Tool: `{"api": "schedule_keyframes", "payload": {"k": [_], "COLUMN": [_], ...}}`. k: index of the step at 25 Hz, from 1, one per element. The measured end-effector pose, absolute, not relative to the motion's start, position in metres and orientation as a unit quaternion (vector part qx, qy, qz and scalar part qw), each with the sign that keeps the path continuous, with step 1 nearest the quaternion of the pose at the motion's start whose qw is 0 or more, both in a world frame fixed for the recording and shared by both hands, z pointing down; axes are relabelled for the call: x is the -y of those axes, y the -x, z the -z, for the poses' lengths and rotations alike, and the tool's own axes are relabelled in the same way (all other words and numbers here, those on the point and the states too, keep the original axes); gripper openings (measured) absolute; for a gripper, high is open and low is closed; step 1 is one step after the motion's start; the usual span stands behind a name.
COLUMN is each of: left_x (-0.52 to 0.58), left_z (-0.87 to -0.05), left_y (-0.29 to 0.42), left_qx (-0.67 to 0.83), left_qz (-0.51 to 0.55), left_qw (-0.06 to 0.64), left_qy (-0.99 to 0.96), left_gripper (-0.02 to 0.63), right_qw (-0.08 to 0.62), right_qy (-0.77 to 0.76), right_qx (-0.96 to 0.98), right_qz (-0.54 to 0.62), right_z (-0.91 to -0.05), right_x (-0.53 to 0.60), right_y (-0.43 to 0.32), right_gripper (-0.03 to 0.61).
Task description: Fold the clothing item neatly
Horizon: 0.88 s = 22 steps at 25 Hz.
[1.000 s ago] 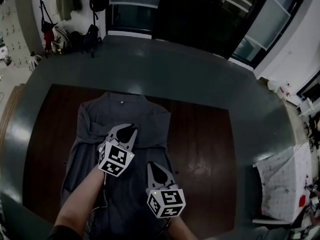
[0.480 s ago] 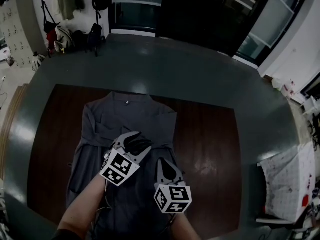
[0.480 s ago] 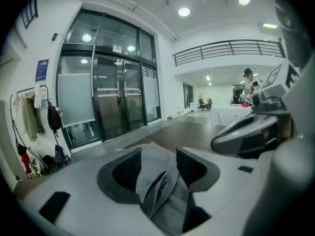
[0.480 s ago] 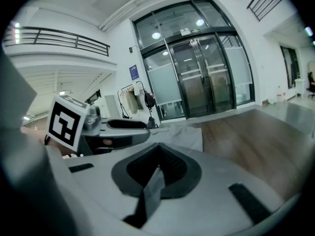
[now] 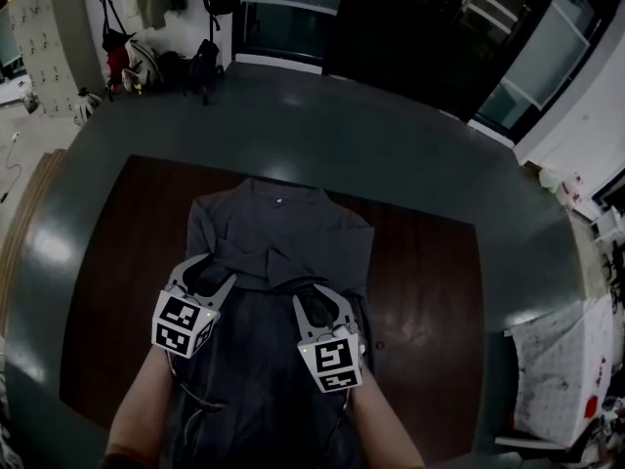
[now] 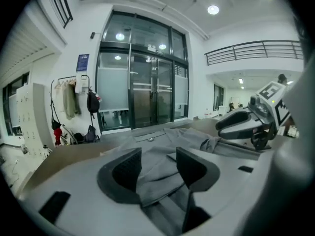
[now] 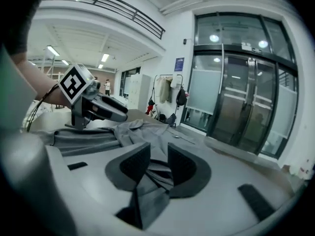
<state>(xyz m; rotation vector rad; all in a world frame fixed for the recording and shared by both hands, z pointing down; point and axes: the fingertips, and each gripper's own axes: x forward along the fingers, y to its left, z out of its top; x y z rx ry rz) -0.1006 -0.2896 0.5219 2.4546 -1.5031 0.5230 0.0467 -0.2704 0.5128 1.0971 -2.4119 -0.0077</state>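
A grey shirt (image 5: 278,233) lies flat on the dark brown table (image 5: 420,291), collar away from me, with folds bunched across its middle. My left gripper (image 5: 207,274) stands open at the shirt's left edge. In the left gripper view, cloth (image 6: 157,178) lies loosely between the spread jaws. My right gripper (image 5: 322,306) is over the shirt's right side and its jaws are opening. In the right gripper view, a bunched fold (image 7: 155,173) sits in the narrow gap between them. Each gripper shows in the other's view: the right gripper (image 6: 246,124) and the left gripper (image 7: 98,107).
Grey floor surrounds the table on all sides. Coats and bags (image 5: 166,57) hang at the back left by glass doors (image 5: 293,8). A white spotted sheet (image 5: 557,360) lies at the right. A person's forearms (image 5: 146,408) reach in from the near edge.
The left gripper's jaws spread wide and it slid left to the shirt's edge. The right gripper moved up along the shirt and its jaws parted slightly. The view shifted.
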Motion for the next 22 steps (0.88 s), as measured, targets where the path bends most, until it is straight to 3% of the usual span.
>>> {"api": "schedule_keyframes", "payload": {"k": [5, 9, 15, 16, 18, 22], "left_x": [0.294, 0.296, 0.302, 0.303, 0.304, 0.304], "left_z": [-0.534, -0.55, -0.566, -0.568, -0.571, -0.576], "left_y": [0.119, 0.123, 0.118, 0.118, 0.118, 0.123], "left_qx": [0.517, 0.519, 0.519, 0.52, 0.523, 0.528], "left_qz": [-0.174, -0.173, -0.171, -0.173, -0.177, -0.184], "left_qw": [0.116, 0.132, 0.151, 0.153, 0.155, 0.157], "left_qy": [-0.83, -0.827, -0.824, -0.822, -0.819, -0.814], "left_gripper": [0.208, 0.209, 0.209, 0.208, 0.209, 0.208], "right_qw": [0.251, 0.362, 0.461, 0.471, 0.473, 0.441], "right_qy": [-0.348, -0.285, -0.257, -0.26, -0.278, -0.318], "right_qx": [0.902, 0.888, 0.847, 0.839, 0.832, 0.837], "right_qz": [-0.043, -0.005, 0.065, 0.076, 0.081, 0.059], "right_z": [-0.509, -0.551, -0.599, -0.603, -0.603, -0.581], "right_x": [0.285, 0.283, 0.287, 0.29, 0.297, 0.307], "right_y": [-0.012, 0.003, 0.013, 0.011, 0.004, -0.006], "right_gripper": [0.11, 0.147, 0.152, 0.132, 0.021, 0.003]}}
